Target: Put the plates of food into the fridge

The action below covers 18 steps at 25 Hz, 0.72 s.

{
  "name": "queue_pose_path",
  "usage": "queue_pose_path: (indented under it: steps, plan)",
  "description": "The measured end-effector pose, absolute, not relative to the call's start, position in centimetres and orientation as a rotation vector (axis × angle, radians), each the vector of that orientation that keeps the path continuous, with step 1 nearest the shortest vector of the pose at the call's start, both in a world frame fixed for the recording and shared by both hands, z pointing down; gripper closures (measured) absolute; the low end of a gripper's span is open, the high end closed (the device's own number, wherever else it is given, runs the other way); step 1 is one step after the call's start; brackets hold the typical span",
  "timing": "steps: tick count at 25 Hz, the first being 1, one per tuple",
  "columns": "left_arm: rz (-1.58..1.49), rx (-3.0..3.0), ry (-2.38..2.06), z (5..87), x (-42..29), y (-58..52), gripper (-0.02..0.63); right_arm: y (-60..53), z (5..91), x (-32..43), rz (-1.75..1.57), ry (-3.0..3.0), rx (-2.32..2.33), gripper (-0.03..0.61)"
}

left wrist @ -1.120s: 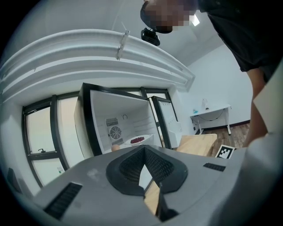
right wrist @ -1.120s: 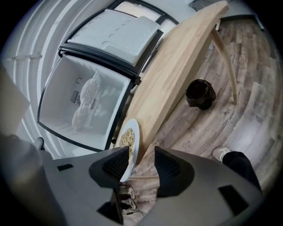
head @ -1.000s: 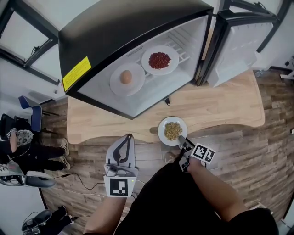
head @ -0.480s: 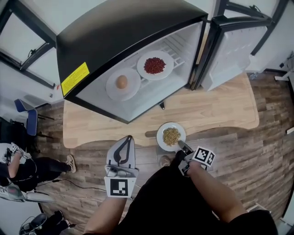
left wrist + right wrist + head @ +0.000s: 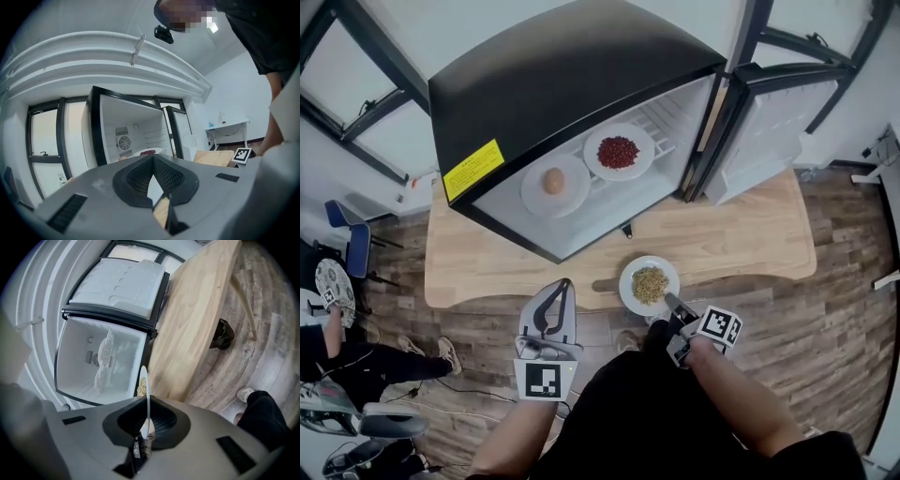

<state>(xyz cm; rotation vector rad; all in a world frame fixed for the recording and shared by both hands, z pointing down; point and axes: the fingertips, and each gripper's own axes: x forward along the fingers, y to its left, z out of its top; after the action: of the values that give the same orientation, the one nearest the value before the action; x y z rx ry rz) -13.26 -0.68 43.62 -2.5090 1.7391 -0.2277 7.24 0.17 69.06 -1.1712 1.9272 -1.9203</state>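
Note:
A white plate of yellowish grains [image 5: 649,285] hangs just above the near edge of the wooden table [image 5: 731,234]. My right gripper [image 5: 674,304] is shut on its near rim; its jaws have just been closing on that rim. In the right gripper view the plate [image 5: 144,390] shows edge-on between the pads of the right gripper [image 5: 144,427]. The black fridge [image 5: 572,84] stands open, with an egg plate [image 5: 553,183] and a red bean plate [image 5: 619,152] on its shelf. My left gripper [image 5: 563,281] hovers shut and empty, left of the grain plate and off the table.
The fridge door [image 5: 759,131] swings out to the right over the table. A small black object [image 5: 222,333] lies on the wood floor, and my shoe [image 5: 243,393] is below it. A person [image 5: 337,347] and a blue chair [image 5: 352,239] are at far left.
The right gripper closed on the grain plate's rim and lifted it off the table toward the near edge. The left gripper stayed put.

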Motion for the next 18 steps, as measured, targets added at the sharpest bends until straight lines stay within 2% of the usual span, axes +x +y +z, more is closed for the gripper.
queue_pose_path:
  steps: [18]
  plan:
    - [-0.123, -2.399, 1.904, 41.3, -14.1, -3.5, 0.610, -6.8, 62.2, 7.0, -1.860, 2.073, -1.037, 0.547]
